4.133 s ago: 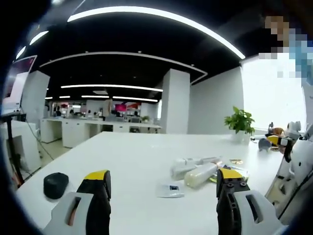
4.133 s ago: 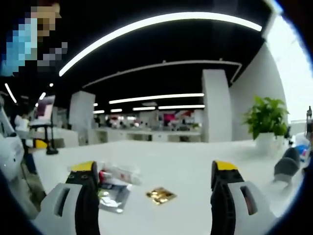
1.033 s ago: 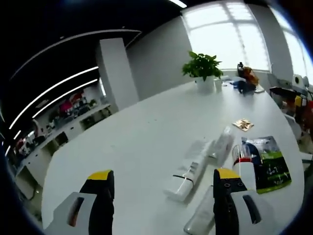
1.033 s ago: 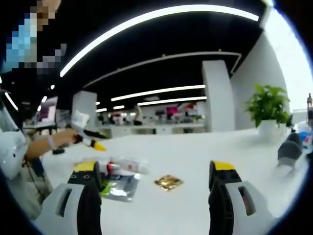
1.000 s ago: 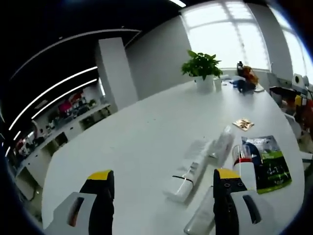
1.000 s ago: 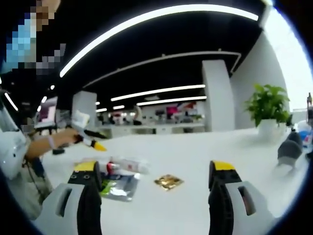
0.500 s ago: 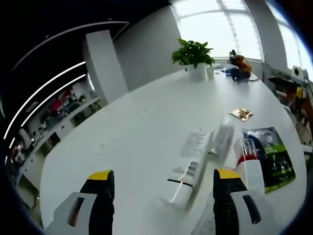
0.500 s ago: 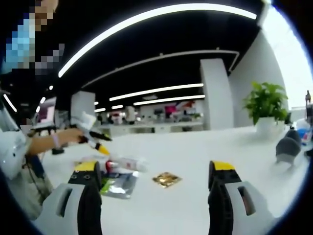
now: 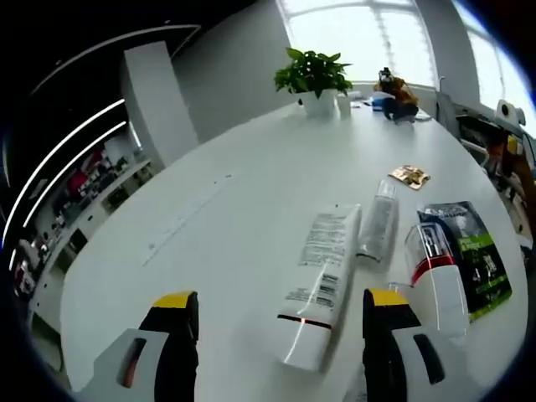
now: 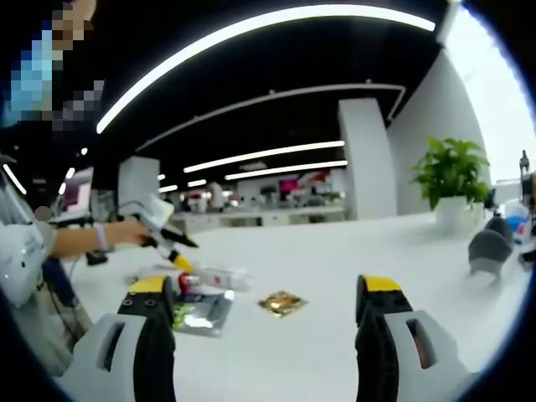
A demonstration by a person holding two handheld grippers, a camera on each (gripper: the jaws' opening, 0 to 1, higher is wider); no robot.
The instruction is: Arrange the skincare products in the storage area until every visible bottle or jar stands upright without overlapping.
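Two jaws of the left hand-held gripper [image 9: 280, 322] stand spread above a white tube [image 9: 320, 285] lying flat on the surface [image 9: 209, 218], beside a clear bottle [image 9: 377, 228] and red-banded bottle [image 9: 434, 280]. The right hand-held gripper [image 10: 261, 311] is spread, empty.

Left gripper [image 9: 280, 335]: white jaws, black inner faces, yellow tips | right gripper [image 10: 260, 327]: likewise | white sleeve [image 10: 17, 260] worn

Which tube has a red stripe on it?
The rightmost tube, lying partly on the green packet. The white tube and clear tube have none.
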